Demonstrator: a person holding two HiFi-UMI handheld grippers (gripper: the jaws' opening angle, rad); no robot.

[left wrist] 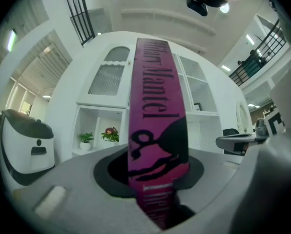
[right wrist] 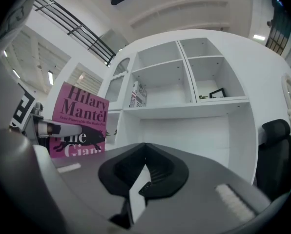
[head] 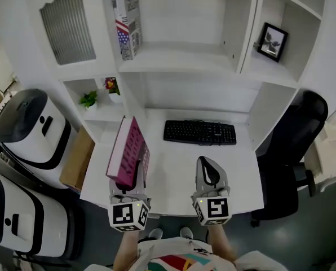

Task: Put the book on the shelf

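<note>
— Magenta hardcover book with black lettering (head: 128,154): where now?
— Clamped by its lower edge in the left gripper (head: 132,179), jaws pressed on both covers. Rises out of the jaws nearly upright, leaning a little, spine toward that gripper's own camera. Seems lifted off the white desk top (head: 173,176) beneath the jaws, though hard to say for certain.
— And the right gripper (head: 206,161)?
— Jaws drawn together on nothing, only a thin sliver between the pads. Hovers just right of the left gripper, about level with it. Touches neither the book nor the black keyboard (head: 199,132) ahead of it.
— So how far along?
— Pickup done, by the look of it. Placement not yet begun.
— Left to do?
— Carrying forward and up from the left gripper to the white wooden shelf unit (head: 179,60), well ahead of the jaws and above them. Looks like room in the open compartment, right of the patterned books (head: 127,27) standing at its left end. Then setting down upright, opening the jaws, drawing back.
— Roughly halfway, then?
— Less, probably: grip secured, whole reach and release remaining.
</note>
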